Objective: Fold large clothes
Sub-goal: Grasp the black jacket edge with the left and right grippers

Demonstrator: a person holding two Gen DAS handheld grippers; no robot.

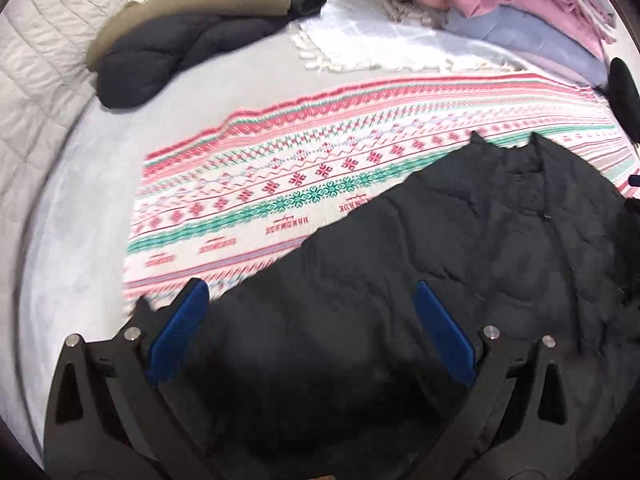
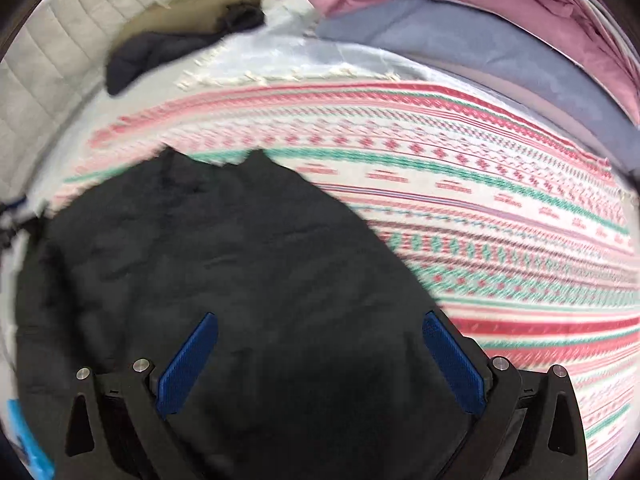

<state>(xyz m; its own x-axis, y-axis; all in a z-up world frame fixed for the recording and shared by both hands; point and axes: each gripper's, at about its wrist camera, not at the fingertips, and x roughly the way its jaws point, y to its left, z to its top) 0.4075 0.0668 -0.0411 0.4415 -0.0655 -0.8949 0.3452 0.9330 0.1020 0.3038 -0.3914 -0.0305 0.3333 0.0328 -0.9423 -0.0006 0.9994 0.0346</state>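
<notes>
Black jacket [image 1: 440, 280], red-green-white patterned blanket [image 1: 280, 168], blue fingers [image 1: 180, 332]

black jacket [image 1: 440, 280] lower part cut off by frame | patterned blanket [image 2: 480, 200] motion-blurred, partly hidden under jacket

text: "HANDMADE", upside down, repeated | on: patterned blanket [image 1: 280, 168] | other text: none legible

A home bedroom: a padded headboard [image 1: 36, 80], a patterned blanket [image 1: 320, 152] and piled bedding [image 1: 520, 12].
</notes>
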